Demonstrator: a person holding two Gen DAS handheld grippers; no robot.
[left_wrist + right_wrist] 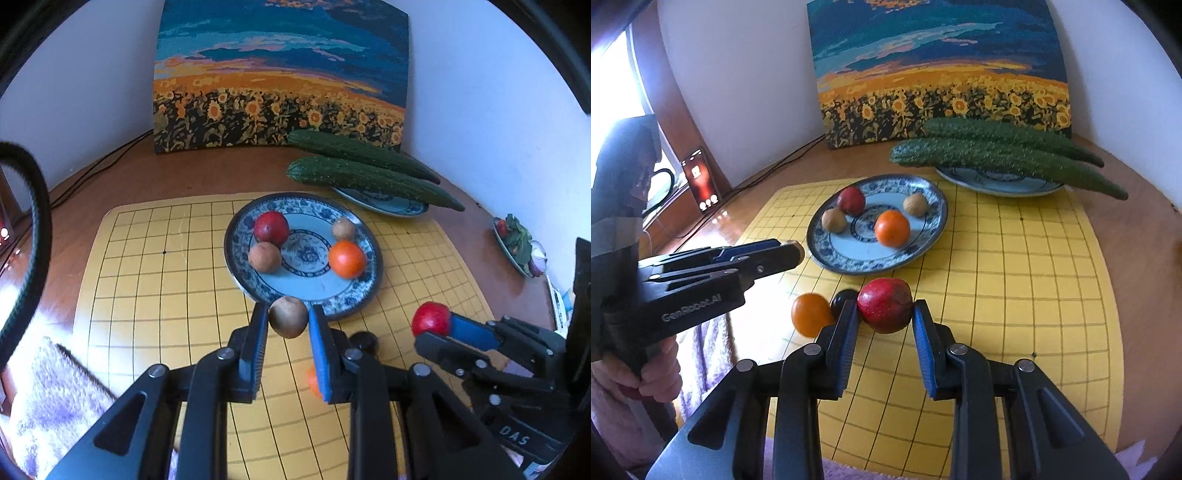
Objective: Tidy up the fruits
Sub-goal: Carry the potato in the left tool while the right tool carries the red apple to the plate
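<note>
Against the back wall, a sunflower painting (280, 74), propped upright on the brown table (155, 173). On the table, a yellow grid mat (147, 280), covering most of the near surface. Behind the mat's far right corner, two long cucumbers (1004, 158), lying side by side across a small blue-patterned dish (993, 182) and overhanging it at both ends. At the mat's far middle, a blue-and-white plate (236, 273) holding four fruits, well apart from each other: a red apple (271, 227) at the far left, an orange (347, 259) at the near right, a brown fruit (264, 257) at the near left just beside the apple, and another brown one (344, 228) at the far right. Near the table's right edge, a small dish of greens (517, 243). At far left in the right wrist view, a lit phone (701, 181) standing upright. Just before the plate's near rim, the left gripper (288, 321), jaws narrow and clamped on a brown fruit (288, 316), held above the mat. To its right, the right gripper (885, 310), jaws pinching a red apple (885, 304), also off the plate. On the mat between the two grippers, a loose orange (810, 314) and, touching it or just beside it, a small dark round fruit (844, 299), partly hidden by the right gripper's left finger.
</note>
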